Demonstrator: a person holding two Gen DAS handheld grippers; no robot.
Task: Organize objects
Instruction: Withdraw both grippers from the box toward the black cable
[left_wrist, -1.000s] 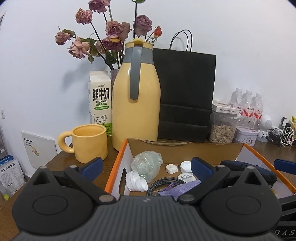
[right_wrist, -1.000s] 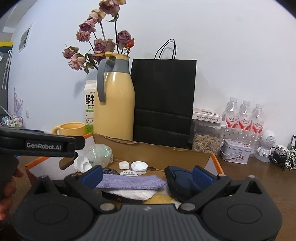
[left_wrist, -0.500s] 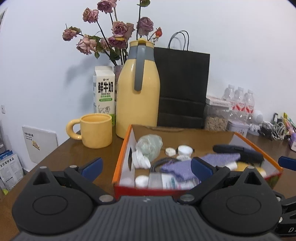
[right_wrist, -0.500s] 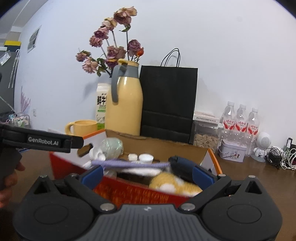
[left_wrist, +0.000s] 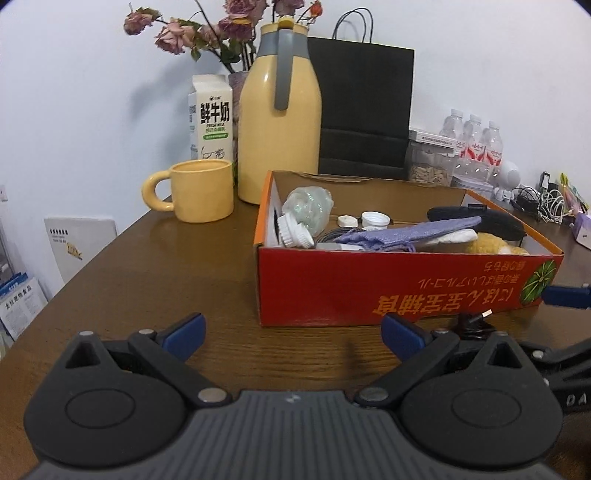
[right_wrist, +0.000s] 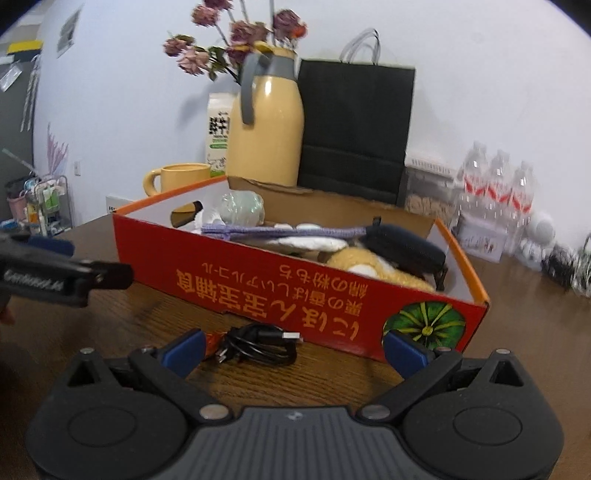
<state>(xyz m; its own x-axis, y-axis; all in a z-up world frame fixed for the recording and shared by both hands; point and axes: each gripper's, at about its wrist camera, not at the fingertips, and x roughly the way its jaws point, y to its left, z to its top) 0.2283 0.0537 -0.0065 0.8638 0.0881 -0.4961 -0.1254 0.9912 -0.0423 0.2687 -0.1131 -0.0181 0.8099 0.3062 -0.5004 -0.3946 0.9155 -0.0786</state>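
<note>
A red cardboard box (left_wrist: 406, 288) with orange rims stands on the brown table; it also shows in the right wrist view (right_wrist: 280, 284). Inside lie a crushed plastic bottle (left_wrist: 308, 208), white caps (left_wrist: 375, 218), a purple cloth (left_wrist: 402, 234), a black case (right_wrist: 402, 245) and a yellow plush (right_wrist: 365, 266). A coiled black USB cable (right_wrist: 258, 345) lies on the table in front of the box. My left gripper (left_wrist: 291, 332) is open and empty, in front of the box. My right gripper (right_wrist: 293, 347) is open and empty, just behind the cable.
Behind the box stand a yellow mug (left_wrist: 201, 195), a milk carton (left_wrist: 212, 118), a yellow thermos jug (left_wrist: 280, 114), a black paper bag (left_wrist: 365, 110), a seed jar (left_wrist: 430, 166) and water bottles (left_wrist: 476, 144). Cables (left_wrist: 546, 199) lie at the far right.
Both grippers have pulled back and down from over the box to the table in front of it. The black cable has come into the right wrist view.
</note>
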